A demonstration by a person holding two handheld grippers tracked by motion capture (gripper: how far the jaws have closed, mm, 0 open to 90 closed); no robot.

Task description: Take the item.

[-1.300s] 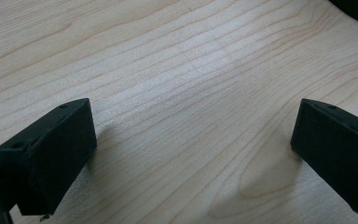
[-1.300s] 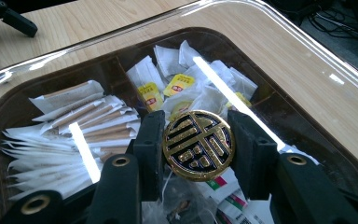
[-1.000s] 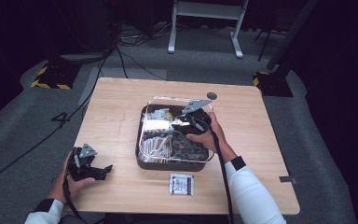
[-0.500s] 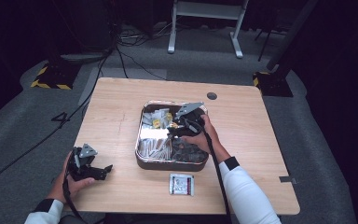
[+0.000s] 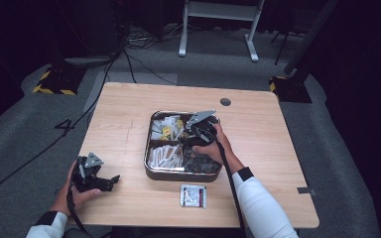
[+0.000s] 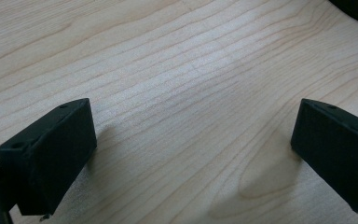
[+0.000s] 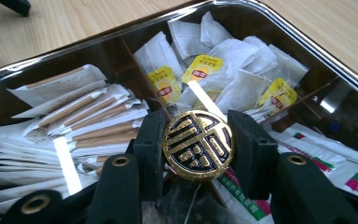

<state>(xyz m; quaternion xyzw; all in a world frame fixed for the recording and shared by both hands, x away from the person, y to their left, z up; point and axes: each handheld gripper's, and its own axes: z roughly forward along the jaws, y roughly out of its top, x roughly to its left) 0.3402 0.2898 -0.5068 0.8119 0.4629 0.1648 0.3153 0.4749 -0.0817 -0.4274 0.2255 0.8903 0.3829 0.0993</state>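
My right gripper (image 7: 198,140) is shut on a round gold and dark-blue disc (image 7: 198,144), whose edges sit against both pads. It hangs low over the middle of a dark metal tray (image 5: 148,148), where the dividers meet; in the high view the right gripper (image 5: 192,135) is above the tray's centre. At the table's front left corner my left gripper (image 5: 106,181) rests in a hand. Its jaws stand wide apart over bare wood, and the left gripper (image 6: 191,140) has nothing between them.
The tray holds tea bags with yellow tags (image 7: 204,72), paper stick sachets (image 7: 84,121) and white, green and red packets (image 7: 321,149). A small flat packet (image 5: 193,196) lies on the table in front of the tray. A round cable hole (image 5: 225,102) is behind it.
My right gripper has come a little to the left and lower over the tray. The left hand and its gripper have stayed where they were.
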